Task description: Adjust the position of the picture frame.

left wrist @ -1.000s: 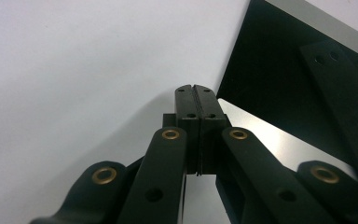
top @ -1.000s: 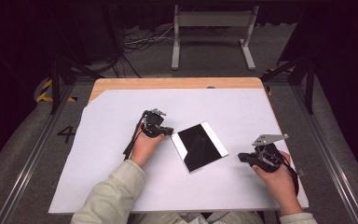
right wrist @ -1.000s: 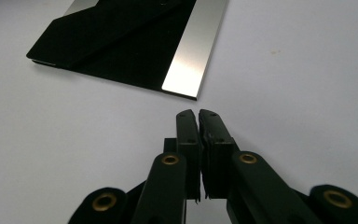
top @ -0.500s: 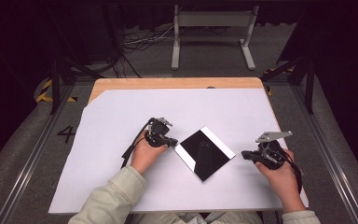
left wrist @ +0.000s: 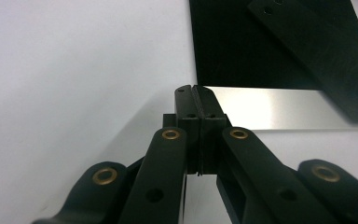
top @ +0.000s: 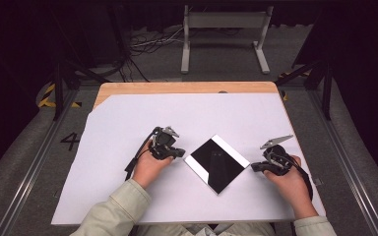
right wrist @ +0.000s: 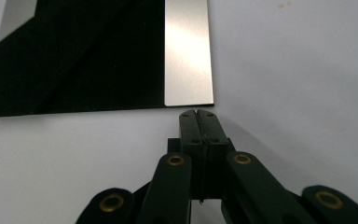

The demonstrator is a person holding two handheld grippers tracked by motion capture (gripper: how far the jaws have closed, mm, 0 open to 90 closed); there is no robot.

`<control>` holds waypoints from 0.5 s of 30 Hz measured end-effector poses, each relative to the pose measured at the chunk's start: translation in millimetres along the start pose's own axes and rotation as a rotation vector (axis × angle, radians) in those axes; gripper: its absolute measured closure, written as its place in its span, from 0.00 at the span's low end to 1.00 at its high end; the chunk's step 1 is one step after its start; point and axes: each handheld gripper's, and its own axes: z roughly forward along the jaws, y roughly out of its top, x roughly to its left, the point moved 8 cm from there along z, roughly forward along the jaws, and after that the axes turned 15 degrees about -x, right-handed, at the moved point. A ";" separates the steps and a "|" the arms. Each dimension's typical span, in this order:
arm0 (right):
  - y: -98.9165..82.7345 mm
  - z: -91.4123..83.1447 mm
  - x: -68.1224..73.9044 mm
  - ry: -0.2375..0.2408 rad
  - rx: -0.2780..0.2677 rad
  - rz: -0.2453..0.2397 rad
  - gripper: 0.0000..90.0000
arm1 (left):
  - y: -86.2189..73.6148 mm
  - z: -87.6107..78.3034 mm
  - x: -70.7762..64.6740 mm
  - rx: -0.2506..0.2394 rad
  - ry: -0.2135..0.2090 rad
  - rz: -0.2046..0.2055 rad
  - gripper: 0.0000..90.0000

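Note:
A dark glossy square plate (top: 216,164) with silvery bands on two edges lies flat on the white sheet (top: 128,123), turned like a diamond. My left gripper (top: 181,153) is shut, its tip against the plate's left corner. In the left gripper view the shut jaws (left wrist: 193,88) meet the end of a silvery band (left wrist: 270,107). My right gripper (top: 254,168) is shut too, just off the plate's right corner. The right gripper view has its tip (right wrist: 197,112) a small gap short of the plate (right wrist: 74,60) and its bright band (right wrist: 188,56). Nothing is held.
The white sheet covers a wooden table (top: 177,88) whose far strip stays bare. A metal stand (top: 224,34) and cables lie on the floor beyond. Rails (top: 34,162) run along both sides of the table.
The plate has turned into a diamond and slid slightly toward the near edge. My left hand moved nearer and rightward with it. The right hand hardly moved.

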 end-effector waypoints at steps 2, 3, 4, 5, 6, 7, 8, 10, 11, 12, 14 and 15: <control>0.8 2.6 0.6 0.002 0.033 -0.001 1.00 | -1.2 -4.6 0.2 0.003 0.010 0.005 1.00; 1.9 3.3 0.5 -0.001 0.044 -0.003 1.00 | -1.2 -5.5 0.4 -0.002 0.009 0.008 1.00; 2.6 3.6 0.7 -0.004 0.054 -0.003 1.00 | -2.0 -7.7 0.4 -0.004 0.014 0.003 1.00; 3.7 4.4 0.6 -0.008 0.067 -0.006 1.00 | -2.6 -9.3 0.9 -0.007 0.023 0.001 1.00; 4.2 4.8 0.5 -0.012 0.079 -0.006 1.00 | -3.5 -11.4 1.7 -0.006 0.032 0.002 1.00; 4.3 4.9 0.0 -0.018 0.093 -0.009 1.00 | -4.1 -13.4 2.6 -0.008 0.035 0.002 1.00; 4.3 5.0 -0.6 -0.021 0.104 -0.015 1.00 | -4.3 -14.7 3.2 -0.013 0.036 0.001 1.00; 5.1 4.7 -1.2 -0.024 0.125 -0.019 1.00 | -5.8 -19.3 5.7 -0.019 0.044 -0.009 1.00; 6.1 4.6 -1.2 -0.028 0.133 -0.018 1.00 | -6.5 -20.9 7.0 -0.022 0.048 -0.012 1.00; 7.0 4.8 -1.3 -0.031 0.141 -0.023 1.00 | -7.4 -22.5 8.2 -0.022 0.056 -0.018 1.00; 8.3 5.8 -0.3 -0.032 0.173 -0.035 1.00 | -8.7 -24.6 10.3 -0.028 0.060 -0.024 1.00; 9.0 6.5 0.5 -0.033 0.187 -0.040 1.00 | -9.1 -25.4 10.9 -0.027 0.063 -0.027 1.00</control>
